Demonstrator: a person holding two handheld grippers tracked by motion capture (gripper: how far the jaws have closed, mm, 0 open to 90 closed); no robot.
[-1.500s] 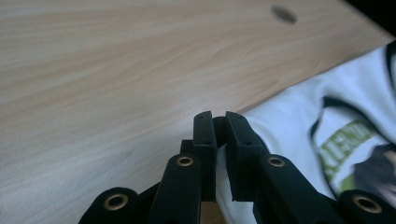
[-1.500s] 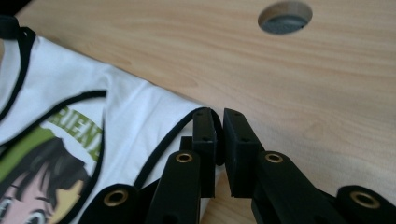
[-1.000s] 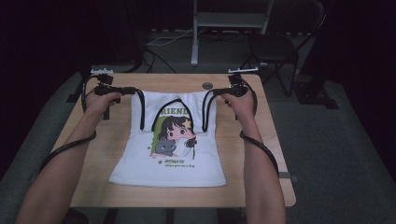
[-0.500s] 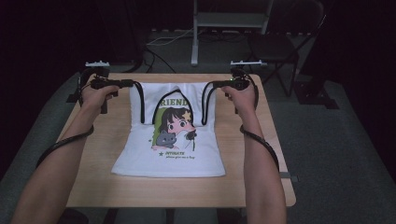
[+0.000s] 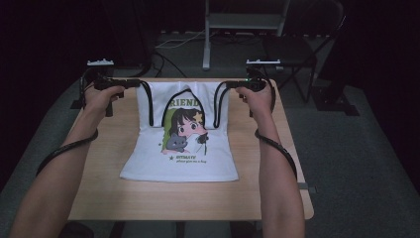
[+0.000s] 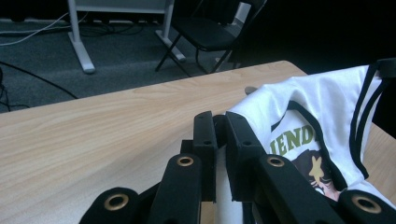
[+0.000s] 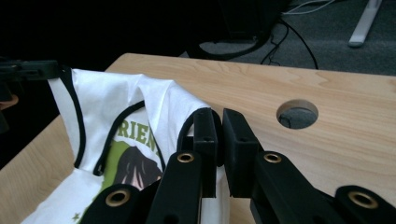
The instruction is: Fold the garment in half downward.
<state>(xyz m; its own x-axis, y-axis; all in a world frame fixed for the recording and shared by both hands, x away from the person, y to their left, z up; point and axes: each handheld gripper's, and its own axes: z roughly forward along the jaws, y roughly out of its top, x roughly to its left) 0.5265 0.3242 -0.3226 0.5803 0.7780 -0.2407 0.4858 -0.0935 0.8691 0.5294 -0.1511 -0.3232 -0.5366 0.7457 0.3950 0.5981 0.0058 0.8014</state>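
A white sleeveless shirt [image 5: 183, 148] with black trim and a cartoon print lies on the wooden table [image 5: 99, 188]. Its hem is flat and its shoulder straps are raised off the far part of the table. My left gripper [image 5: 134, 83] is shut on the left strap, and white cloth shows between its jaws [image 6: 222, 135]. My right gripper [image 5: 229, 85] is shut on the right strap, whose black-edged cloth is pinched in the right gripper view [image 7: 218, 130]. The shirt [image 7: 116, 102] hangs stretched between both grippers.
A round cable hole [image 7: 297, 114] is in the tabletop just beyond the right gripper. Behind the table's far edge are a dark chair [image 5: 297, 49], a grey desk frame [image 5: 208, 29] and floor cables. Bare wood [image 6: 93, 126] lies left of the shirt.
Both grippers have moved toward the table's far edge and higher, with the straps in them. The shirt has slid away from the near edge and its top has lifted.
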